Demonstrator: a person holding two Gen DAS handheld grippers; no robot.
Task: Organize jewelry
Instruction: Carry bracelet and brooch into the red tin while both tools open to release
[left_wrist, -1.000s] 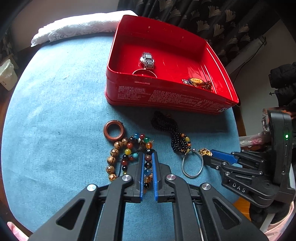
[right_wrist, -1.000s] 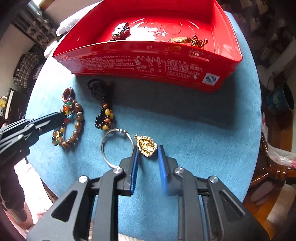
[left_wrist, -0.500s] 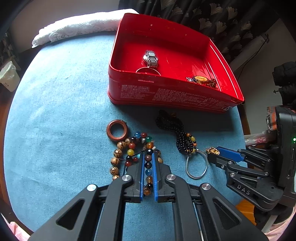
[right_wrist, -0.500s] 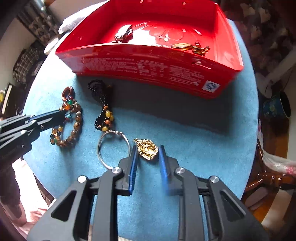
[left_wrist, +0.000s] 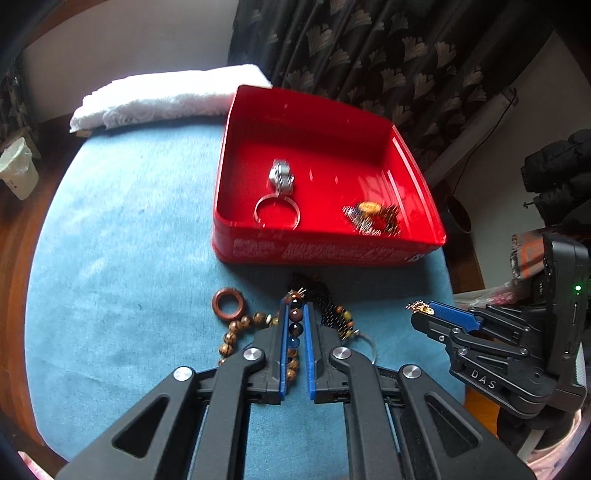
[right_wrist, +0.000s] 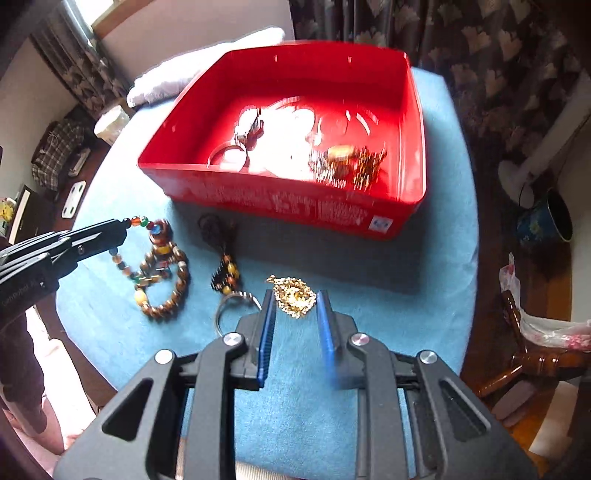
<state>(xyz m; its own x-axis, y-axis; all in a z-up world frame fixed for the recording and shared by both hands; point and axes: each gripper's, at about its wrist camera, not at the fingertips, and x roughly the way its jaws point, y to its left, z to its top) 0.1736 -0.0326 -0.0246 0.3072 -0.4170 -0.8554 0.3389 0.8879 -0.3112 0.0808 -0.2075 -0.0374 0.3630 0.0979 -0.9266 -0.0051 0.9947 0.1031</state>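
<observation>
the left gripper (left_wrist: 295, 314) is closed on a multicoloured bead bracelet (right_wrist: 142, 221); several beads are seen pinched in a row between its blue pads, and in the right wrist view the strand is seen hanging from the tip down to the blue tablecloth (left_wrist: 122, 240). the right gripper (right_wrist: 294, 301) is closed only as far as a gold pendant (right_wrist: 295, 293), which is held between its pads. a silver ring (right_wrist: 227, 310) is seen just beside this pendant; whether it is joined to it cannot be told.

the red tin (left_wrist: 325, 254) stands behind both grippers, with a silver watch (left_wrist: 281, 175) and some gold pieces (left_wrist: 371, 216) already inside. a brown bead bracelet (right_wrist: 168, 288), a wooden ring (left_wrist: 229, 303) and a black bead string (right_wrist: 223, 254) are left on the cloth.

the risk is judged as follows. the hanging strand lies against the brown bead bracelet, so this one can be dragged or caught when the strand is carried to the tin. the pendant is gripped only near the pad tips, so it can slip out if the gripper is tilted quickly. the hanging parts can also be caught on the front wall of the tin if they are not carried high enough over it.
</observation>
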